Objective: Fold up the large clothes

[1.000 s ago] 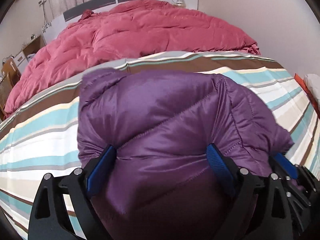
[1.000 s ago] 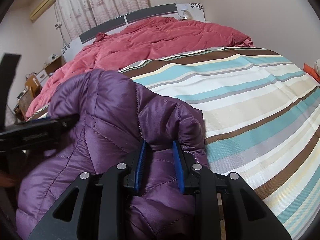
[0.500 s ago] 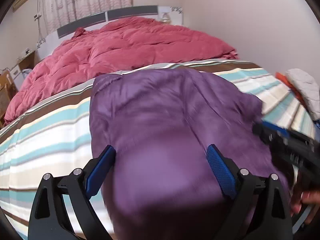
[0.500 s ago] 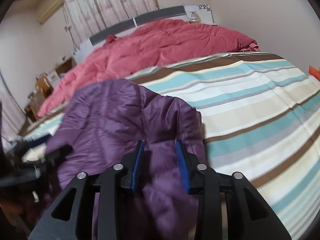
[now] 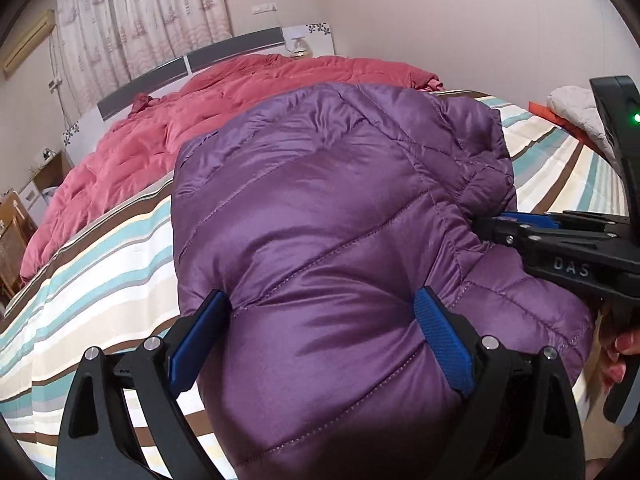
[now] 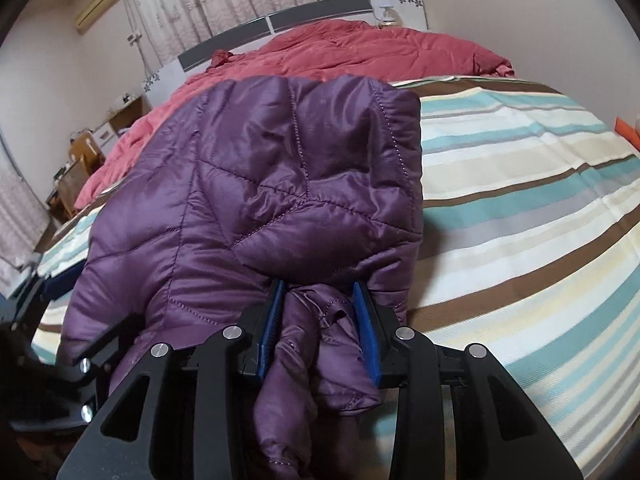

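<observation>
Bed [image 5: 100, 264] under striped sheet, red quilt [image 5: 248, 92] heaped toward headboard. Purple puffer jacket [image 5: 320, 220] bunched near the front edge of the sheet, lying between both tools.

Left gripper [image 5: 320, 340] angled downward, blue pads spread wide and pressed into the flanks of a thick bulge of jacket. Right gripper [image 6: 320, 328] likewise tilted down, jaws just eased apart from a tighter pinch, narrow gathered fold of jacket still between the pads and touching both.

Only in the left wrist view: right tool seen from the side at the jacket's far edge, fingertips [image 5: 616, 360] of a hand on its grip, white bundle [image 5: 576, 108] by the wall. Only in the right wrist view: dangling jacket end below the pads, wooden furniture [image 6: 80, 172] beside the bed.
</observation>
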Motion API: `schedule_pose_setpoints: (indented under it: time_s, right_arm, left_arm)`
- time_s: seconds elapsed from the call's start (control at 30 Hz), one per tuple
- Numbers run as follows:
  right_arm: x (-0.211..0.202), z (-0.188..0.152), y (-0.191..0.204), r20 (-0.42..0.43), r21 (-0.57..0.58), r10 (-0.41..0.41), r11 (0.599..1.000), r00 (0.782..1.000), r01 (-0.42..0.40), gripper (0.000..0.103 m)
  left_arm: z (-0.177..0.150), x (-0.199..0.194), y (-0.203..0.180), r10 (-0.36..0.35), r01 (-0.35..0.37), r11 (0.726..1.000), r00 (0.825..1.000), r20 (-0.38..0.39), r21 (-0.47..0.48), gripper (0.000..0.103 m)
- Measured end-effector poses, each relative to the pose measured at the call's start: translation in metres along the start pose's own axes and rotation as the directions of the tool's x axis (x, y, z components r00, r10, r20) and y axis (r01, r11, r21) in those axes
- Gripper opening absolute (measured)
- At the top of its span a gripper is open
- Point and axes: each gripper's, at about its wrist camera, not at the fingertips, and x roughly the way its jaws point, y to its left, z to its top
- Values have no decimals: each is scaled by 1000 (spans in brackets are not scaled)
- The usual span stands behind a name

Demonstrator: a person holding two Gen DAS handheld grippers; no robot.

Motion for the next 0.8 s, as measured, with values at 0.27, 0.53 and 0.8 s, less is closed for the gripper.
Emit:
schedule_pose_setpoints:
  time_s: [0.27, 0.53, 0.8]
  right_arm:
    - [-45, 5, -16, 34, 99, 68, 993, 997, -71, 56]
    - [-54, -4, -26, -10, 124, 82, 989, 997, -80, 56]
    - [-47, -6, -4, -58, 76, 65, 995, 996, -60, 57]
  left_arm:
    - [-1, -28, 18, -46, 46, 996, 999, 1, -74, 101]
    - [-8, -39, 59, -44, 44, 976, 999, 5, -214, 101]
    - [-2, -16, 69, -105, 82, 955, 992, -67, -286, 101]
